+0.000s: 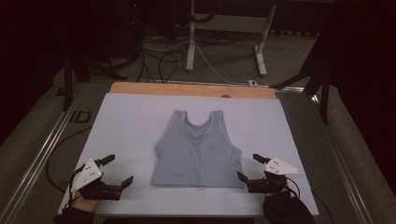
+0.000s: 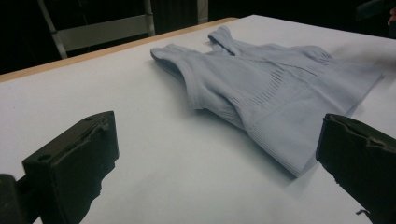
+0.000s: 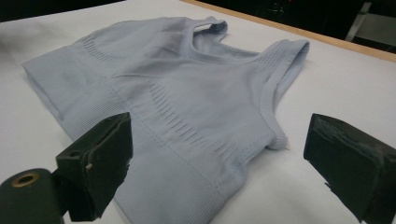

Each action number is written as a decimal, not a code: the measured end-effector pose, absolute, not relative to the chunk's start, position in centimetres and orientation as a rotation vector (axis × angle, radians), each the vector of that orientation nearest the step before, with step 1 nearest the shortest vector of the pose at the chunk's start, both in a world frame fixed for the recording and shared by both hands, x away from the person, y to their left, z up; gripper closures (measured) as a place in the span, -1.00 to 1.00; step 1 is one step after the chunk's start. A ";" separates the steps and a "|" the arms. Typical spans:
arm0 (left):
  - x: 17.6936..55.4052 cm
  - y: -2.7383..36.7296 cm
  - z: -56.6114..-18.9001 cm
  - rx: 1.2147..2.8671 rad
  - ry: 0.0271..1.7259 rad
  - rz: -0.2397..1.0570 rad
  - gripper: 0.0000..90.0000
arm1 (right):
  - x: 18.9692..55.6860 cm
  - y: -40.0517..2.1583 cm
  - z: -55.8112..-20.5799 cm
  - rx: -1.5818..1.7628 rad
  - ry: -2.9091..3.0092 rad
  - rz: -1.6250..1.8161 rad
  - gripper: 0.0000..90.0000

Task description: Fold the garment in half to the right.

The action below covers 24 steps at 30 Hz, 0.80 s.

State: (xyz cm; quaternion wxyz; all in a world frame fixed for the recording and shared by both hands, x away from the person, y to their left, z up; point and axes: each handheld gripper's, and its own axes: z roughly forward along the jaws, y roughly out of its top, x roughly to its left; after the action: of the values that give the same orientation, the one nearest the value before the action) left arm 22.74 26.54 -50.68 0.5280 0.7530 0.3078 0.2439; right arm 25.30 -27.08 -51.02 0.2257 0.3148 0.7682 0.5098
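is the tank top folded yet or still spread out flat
Spread flat, not folded. The tank top lies face up on the white table cover, both straps and the full hem showing, no layer turned over.

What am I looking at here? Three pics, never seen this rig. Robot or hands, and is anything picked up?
No robot arm: a person holds a two-jaw hand tool in each hand. The high view looks down from above the person's side of the table. There, the left gripper sits near the bottom left and the right gripper near the bottom right. The other two pictures come from cameras riding on each gripper, looking out between its own black jaws. On the pale sheet covering the table lies a light blue sleeveless knit top, spread flat. Both grippers are open and hold nothing; the right one is close to the top's hem corner, the left one farther off.
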 end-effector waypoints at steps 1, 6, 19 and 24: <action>22.7 26.4 -50.7 1.807 0.731 0.580 -1.00 | 25.2 -27.0 -51.0 0.856 2.120 1.395 -0.82; 22.7 26.5 -50.6 1.809 0.730 0.580 -1.00 | 25.2 -26.9 -50.9 0.842 2.131 1.394 -0.82; 22.8 26.0 -50.4 1.828 0.708 0.553 -1.00 | 25.2 -26.9 -50.2 0.888 2.121 1.404 -0.82; 22.7 25.8 -50.0 1.821 0.703 0.538 -1.00 | 25.0 -26.8 -49.4 0.899 2.099 1.427 -0.81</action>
State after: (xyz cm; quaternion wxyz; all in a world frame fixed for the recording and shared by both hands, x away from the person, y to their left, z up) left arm 22.74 25.82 -49.95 0.5298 0.7629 0.2943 0.2252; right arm 24.98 -26.77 -49.38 0.2223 0.3256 0.7600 0.5167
